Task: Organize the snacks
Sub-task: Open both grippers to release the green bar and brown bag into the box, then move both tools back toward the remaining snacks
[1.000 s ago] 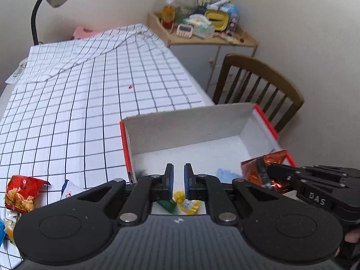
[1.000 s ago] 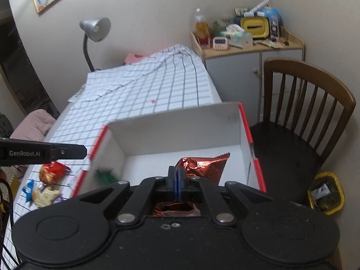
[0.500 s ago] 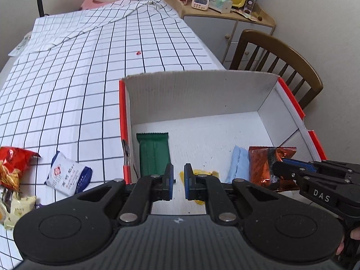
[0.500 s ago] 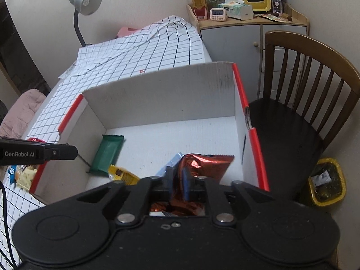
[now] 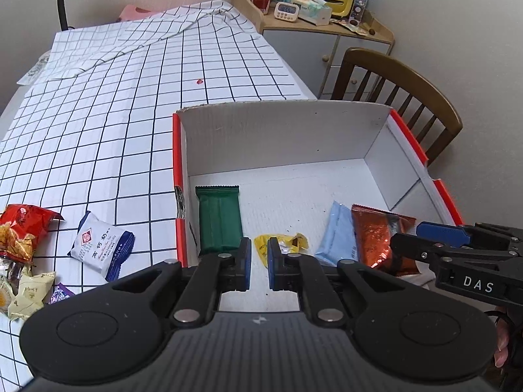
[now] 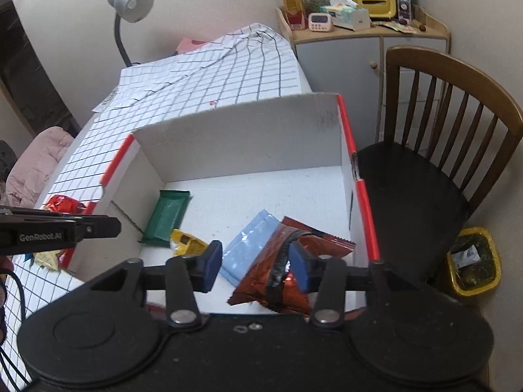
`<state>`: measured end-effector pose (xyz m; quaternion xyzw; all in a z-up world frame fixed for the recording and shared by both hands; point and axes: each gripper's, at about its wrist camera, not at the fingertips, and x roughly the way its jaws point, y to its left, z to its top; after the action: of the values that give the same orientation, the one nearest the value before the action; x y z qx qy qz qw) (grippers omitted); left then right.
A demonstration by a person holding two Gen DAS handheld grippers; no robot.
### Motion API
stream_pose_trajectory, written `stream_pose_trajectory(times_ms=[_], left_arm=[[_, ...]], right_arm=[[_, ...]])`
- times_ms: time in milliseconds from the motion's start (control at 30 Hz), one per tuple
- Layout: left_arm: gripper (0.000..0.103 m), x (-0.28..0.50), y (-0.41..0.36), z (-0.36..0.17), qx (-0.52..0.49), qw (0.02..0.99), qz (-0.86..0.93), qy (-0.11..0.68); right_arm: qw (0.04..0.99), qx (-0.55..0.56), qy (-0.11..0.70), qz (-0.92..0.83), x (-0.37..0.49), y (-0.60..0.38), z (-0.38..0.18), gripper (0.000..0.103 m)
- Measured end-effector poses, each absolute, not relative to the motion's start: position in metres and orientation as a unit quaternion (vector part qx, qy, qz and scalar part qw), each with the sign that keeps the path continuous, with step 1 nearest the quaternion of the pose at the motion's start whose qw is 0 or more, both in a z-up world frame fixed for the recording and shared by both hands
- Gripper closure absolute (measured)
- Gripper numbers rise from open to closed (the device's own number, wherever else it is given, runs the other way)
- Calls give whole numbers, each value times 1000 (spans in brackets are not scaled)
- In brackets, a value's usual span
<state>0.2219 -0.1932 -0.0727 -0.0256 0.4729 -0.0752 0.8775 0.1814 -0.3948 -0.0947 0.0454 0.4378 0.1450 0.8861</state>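
Over the open box (image 5: 281,130) at the bench's (image 5: 98,130) right edge, two hand-held grippers hang above a small haul of snacks. The left hand-held gripper (image 5: 259,263) has its blue pads drawn close together with nothing between them, above a yellow wrapper (image 5: 284,241) on the box floor. The right hand-held gripper (image 6: 255,268) has just been opening; its jaws stand spread, and the copper packet (image 6: 278,271) lies loose between them on the box floor, overlapping a pale blue pouch (image 6: 248,245). A green bar (image 6: 166,215) lies flat by the box's left wall. Outside the box, near the bench's near-left corner, a blue-and-white packet (image 5: 101,248), a red bag (image 5: 23,225) and other wrapped snacks wait on the checked cloth.
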Motion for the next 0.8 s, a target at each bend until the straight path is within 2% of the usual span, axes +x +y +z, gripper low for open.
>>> stream_pose_trajectory(times_ms=[133,300,433,500,800], left_arm=[[94,212,-193,-64,-29,882,-78,463],[94,197,-192,-53,-32,889,-78,450],[93,186,-188,-44,-35,895,-75,439],[93,179,-186,-38,-37,898,-74,433],[89,149,-164,-16,-60,911,-56,404]], right_arm=[[889,43,427,158,172,-390,-82,50],[897,37,405,172,159,-383,-63,38],[900,32,392,185,150,-377,-50,36],[903,31,384,191,145,-374,-43,31],[903,28,355,239,125,-351,-16,21]])
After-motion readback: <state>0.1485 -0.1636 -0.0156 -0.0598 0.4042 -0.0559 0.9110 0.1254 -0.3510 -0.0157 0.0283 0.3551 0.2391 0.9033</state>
